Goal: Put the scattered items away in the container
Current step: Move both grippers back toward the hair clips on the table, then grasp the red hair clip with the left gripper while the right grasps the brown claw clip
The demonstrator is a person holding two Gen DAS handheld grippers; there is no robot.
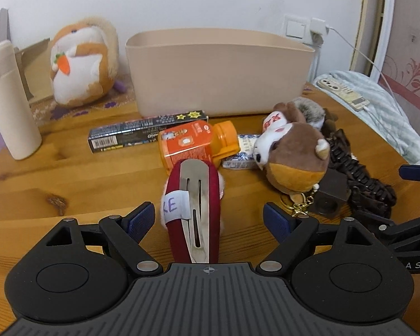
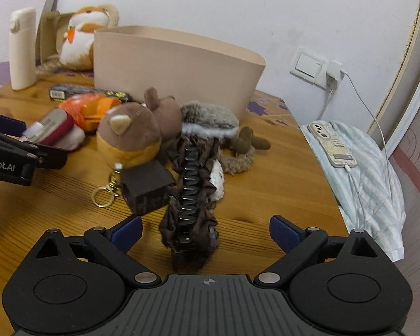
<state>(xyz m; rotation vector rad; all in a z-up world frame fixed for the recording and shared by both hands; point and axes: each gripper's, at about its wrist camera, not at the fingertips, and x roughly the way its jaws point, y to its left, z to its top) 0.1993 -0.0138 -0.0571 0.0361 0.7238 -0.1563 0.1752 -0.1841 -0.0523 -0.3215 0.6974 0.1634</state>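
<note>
I'm at the pickup step: left gripper [image 1: 210, 218] gapes wide around the red hair clip [image 1: 193, 212] at lower centre, right gripper [image 2: 205, 233] equally wide around the brown scrunchie clip [image 2: 191, 196], neither gripped; next I close both and carry to the beige container [image 1: 218, 70] at upper centre
</note>
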